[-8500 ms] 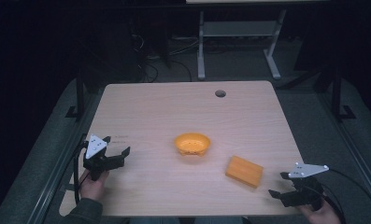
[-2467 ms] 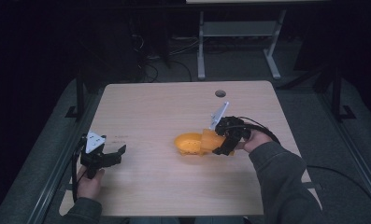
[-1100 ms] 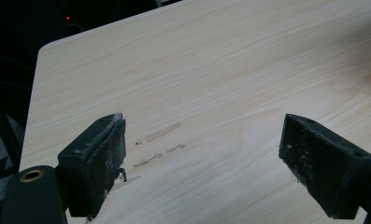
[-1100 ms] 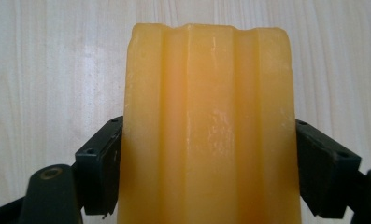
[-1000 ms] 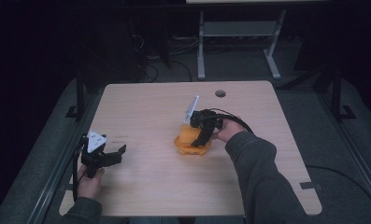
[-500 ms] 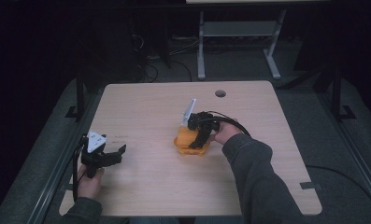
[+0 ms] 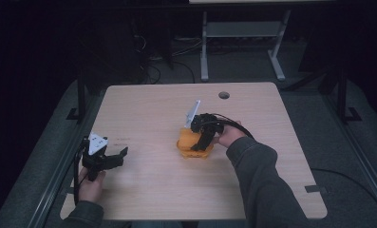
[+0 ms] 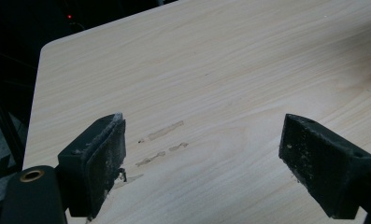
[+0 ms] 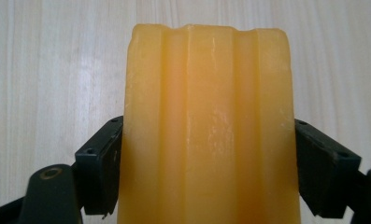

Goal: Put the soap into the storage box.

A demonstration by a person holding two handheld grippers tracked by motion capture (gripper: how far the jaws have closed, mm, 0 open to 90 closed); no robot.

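A pale wooden table carries an orange bowl near its middle.

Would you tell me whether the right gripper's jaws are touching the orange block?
Touching: in the right gripper view, both jaws of the right gripper press flush against the orange block's sides.

Both my grippers are black. The left gripper carries a pale grey three-cornered plate with small dark marks, and its square pads are scuffed and dusty. The right gripper bears a similar plate, a black cable looping off it. Screw holes dot the jaws. My sleeves are dark grey.
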